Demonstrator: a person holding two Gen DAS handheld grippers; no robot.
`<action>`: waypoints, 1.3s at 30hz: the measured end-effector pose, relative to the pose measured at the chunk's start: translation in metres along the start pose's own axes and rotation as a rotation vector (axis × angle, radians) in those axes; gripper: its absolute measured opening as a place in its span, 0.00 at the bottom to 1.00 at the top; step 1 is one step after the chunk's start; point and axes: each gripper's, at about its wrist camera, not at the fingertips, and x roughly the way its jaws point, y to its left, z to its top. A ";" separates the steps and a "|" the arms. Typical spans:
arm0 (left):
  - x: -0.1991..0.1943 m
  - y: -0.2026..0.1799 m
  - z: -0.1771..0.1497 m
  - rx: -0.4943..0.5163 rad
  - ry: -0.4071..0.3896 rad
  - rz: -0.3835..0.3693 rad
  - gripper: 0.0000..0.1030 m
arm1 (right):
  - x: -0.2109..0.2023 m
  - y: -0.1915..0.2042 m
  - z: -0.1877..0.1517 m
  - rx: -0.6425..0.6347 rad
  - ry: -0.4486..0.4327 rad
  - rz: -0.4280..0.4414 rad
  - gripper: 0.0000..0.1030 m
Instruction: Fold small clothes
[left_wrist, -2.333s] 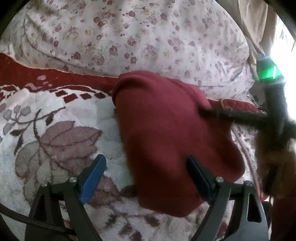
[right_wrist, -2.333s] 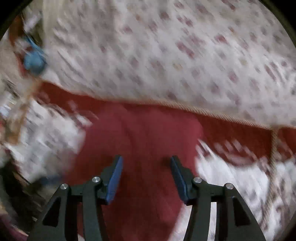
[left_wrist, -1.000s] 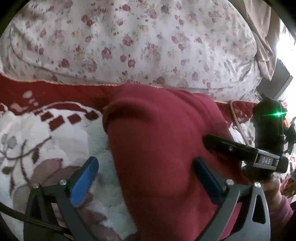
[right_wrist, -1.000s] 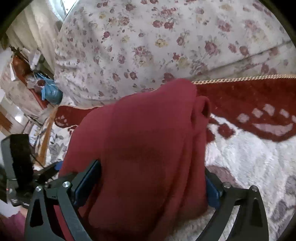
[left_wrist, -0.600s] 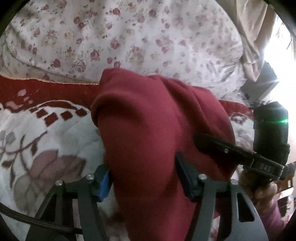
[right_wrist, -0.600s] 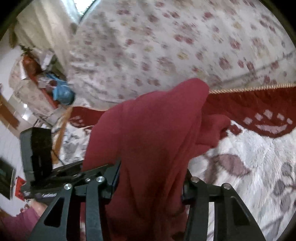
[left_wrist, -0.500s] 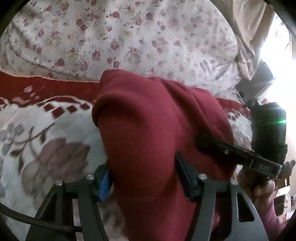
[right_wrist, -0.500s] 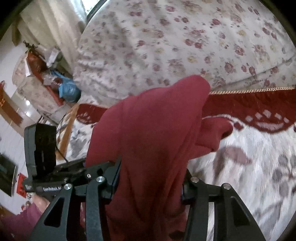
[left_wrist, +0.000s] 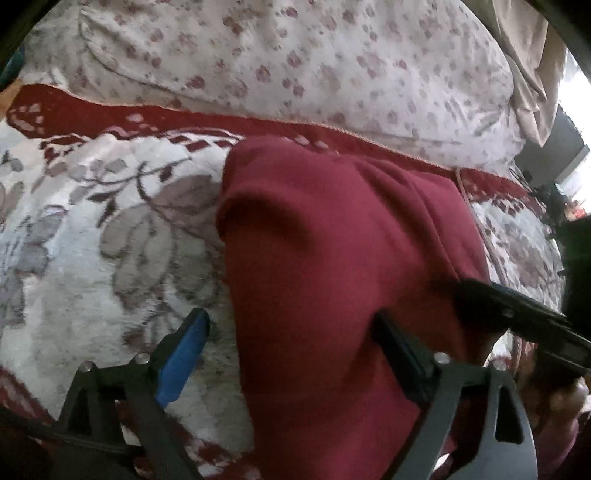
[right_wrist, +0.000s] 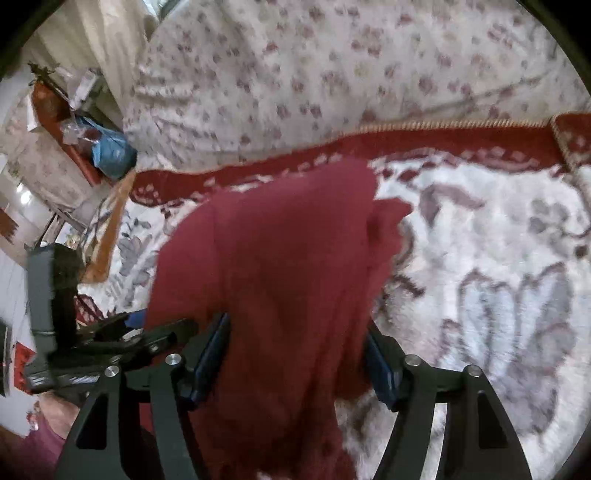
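Note:
A dark red garment (left_wrist: 332, 258) lies bunched on a white and red floral rug (left_wrist: 92, 258). My left gripper (left_wrist: 291, 339) is open; its left blue pad (left_wrist: 183, 350) stands clear of the cloth, the right finger is against it. In the right wrist view the same garment (right_wrist: 280, 266) fills the space between the fingers of my right gripper (right_wrist: 299, 350), which is part open with cloth draped between its pads. The right gripper's body (left_wrist: 517, 314) shows at the right of the left wrist view; the left gripper (right_wrist: 74, 332) shows at the lower left of the right wrist view.
A big floral-print cushion (left_wrist: 295, 66) lies behind the rug's red border (left_wrist: 147, 114). A cluttered shelf and a blue bag (right_wrist: 110, 151) are at the far left in the right wrist view. A dark box (left_wrist: 550, 158) stands at the right.
Both grippers were shut on the lifted garment half a second ago. Now both have opened, and the garment has come down onto the rug, farther from the cushion.

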 end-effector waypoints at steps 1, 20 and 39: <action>-0.001 0.000 0.001 0.002 -0.007 0.012 0.89 | -0.009 0.004 -0.001 -0.019 -0.020 -0.020 0.71; -0.034 0.006 -0.008 0.009 -0.127 0.135 0.90 | 0.002 0.048 -0.025 -0.327 -0.017 -0.063 0.48; -0.099 -0.019 -0.011 0.049 -0.342 0.243 0.90 | -0.055 0.057 -0.019 -0.175 -0.192 -0.128 0.77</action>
